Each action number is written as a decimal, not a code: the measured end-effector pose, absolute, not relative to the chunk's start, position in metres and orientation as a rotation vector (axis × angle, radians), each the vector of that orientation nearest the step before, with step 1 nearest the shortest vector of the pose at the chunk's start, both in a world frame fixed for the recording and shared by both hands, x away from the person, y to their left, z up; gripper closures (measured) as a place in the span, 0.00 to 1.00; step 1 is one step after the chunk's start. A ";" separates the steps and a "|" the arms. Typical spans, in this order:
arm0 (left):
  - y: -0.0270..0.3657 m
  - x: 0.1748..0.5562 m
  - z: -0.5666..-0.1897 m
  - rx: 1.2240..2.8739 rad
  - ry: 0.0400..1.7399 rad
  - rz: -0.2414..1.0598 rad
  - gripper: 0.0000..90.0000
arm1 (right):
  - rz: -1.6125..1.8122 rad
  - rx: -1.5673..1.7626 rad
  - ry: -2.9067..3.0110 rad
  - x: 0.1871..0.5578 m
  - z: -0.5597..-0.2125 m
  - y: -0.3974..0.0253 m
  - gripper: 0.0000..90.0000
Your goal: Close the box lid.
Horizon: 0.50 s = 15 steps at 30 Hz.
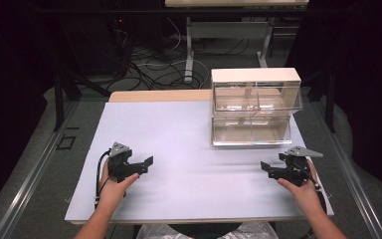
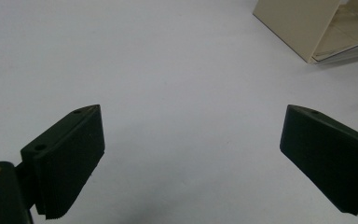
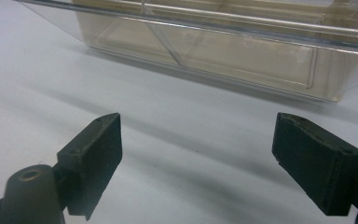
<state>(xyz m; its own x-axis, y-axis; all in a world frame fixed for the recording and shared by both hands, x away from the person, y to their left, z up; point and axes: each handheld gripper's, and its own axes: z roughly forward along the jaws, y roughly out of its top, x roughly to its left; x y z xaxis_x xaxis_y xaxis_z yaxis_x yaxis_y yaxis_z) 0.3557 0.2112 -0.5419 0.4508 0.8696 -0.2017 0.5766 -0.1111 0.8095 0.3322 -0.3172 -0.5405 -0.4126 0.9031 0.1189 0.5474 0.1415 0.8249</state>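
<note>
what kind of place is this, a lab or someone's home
Most likely a lab or test room: a white work table bearing a clear bin unit, loose cables on the floor behind, and dark curtains around.

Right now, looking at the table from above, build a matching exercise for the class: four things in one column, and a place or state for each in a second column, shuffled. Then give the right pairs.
Things
1. left gripper
2. right gripper
3. clear two-tier bin unit
4. table

Places or states
A. stands at the far right of the table
B. white top, bare in the middle
C. near left, jaws open, holding nothing
D. near right, just in front of the bins, jaws open

Pairs: 1-C, 2-D, 3-A, 4-B
</note>
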 end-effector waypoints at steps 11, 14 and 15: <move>0.206 0.355 -0.545 1.837 1.220 0.394 0.06 | 1.153 1.376 2.020 0.333 -0.542 -0.316 0.17; 0.203 0.355 -0.546 1.844 1.211 0.402 0.06 | 1.142 1.380 2.021 0.334 -0.543 -0.315 0.17; 0.203 0.355 -0.546 1.852 1.207 0.407 0.06 | 1.139 1.381 2.024 0.334 -0.543 -0.315 0.17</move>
